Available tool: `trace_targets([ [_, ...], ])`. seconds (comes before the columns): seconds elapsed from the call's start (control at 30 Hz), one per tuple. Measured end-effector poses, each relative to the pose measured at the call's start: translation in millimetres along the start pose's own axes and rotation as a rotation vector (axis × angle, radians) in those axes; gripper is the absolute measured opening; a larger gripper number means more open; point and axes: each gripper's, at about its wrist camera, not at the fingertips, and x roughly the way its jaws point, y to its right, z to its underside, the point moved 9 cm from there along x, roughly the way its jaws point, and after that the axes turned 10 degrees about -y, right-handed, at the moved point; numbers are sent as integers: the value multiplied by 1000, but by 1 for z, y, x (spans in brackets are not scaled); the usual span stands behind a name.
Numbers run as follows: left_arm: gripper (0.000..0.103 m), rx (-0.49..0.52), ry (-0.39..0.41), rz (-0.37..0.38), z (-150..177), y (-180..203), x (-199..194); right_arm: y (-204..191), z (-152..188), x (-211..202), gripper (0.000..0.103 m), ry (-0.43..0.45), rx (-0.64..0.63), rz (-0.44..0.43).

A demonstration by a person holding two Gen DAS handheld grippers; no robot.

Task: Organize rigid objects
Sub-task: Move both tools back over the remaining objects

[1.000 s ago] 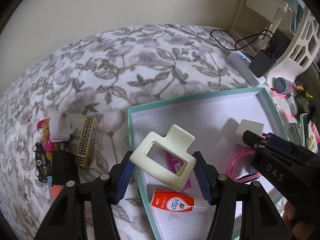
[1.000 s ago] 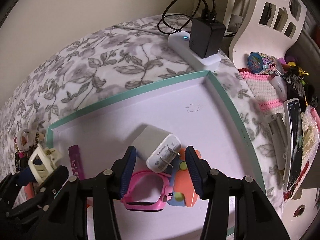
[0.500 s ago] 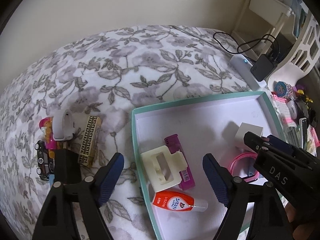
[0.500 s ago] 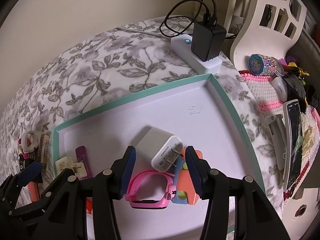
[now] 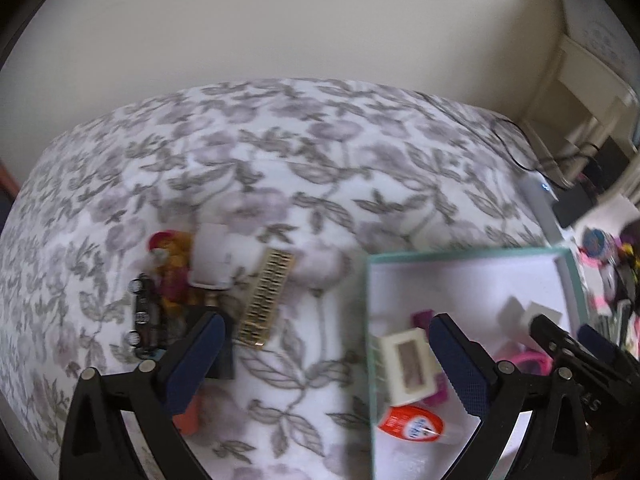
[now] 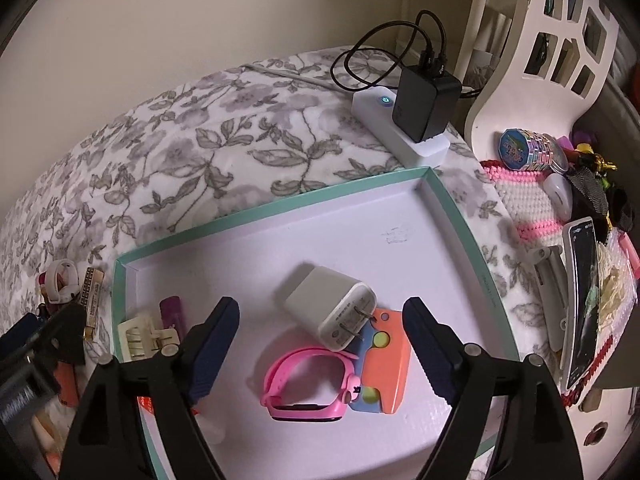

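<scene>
Floral grey-and-white bedspread [image 6: 208, 152] underneath everything, cream wall behind. Sitting on it, a shallow teal-rimmed box lid [image 6: 460, 216] with a white floor, holding a cream hair claw clip [image 6: 140, 334] at its left end beside a purple tube [image 6: 174, 312], a red-and-white glue bottle [image 5: 412, 426] nearer the camera, and toward the middle a white plug adapter [image 6: 332, 312] leaning on an orange toy controller [image 6: 386, 364] next to a pink kids' watch [image 6: 308, 388]. Left gripper [image 5: 324, 360] spread wide and empty over the lid's left edge; right gripper [image 6: 320, 352] likewise parted, gripping nothing, above the adapter. Left of the lid, on the cover: a gold patterned comb [image 5: 266, 300], a white band [image 5: 212, 260], a toy car [image 5: 144, 320]. Beyond the far corner, a white power strip [image 6: 400, 128] with a black charger [image 6: 426, 104].
</scene>
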Motion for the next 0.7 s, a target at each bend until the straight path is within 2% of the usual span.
trace_targets([
  [0.1, 103, -41, 7, -31, -2, -19, 0, -4, 0, -2, 85, 8, -5, -22],
  [0.37, 103, -167, 22, -34, -3, -79, -11, -35, 4, -7, 85, 16, -60, -53],
  [0.57, 103, -288, 48, -100, 5, -148, -28, -105, 20, -18, 85, 17, -178, -142],
  [0.7, 103, -333, 50, -151, 16, -186, -35, -147, 36, -19, 85, 8, -260, -158],
])
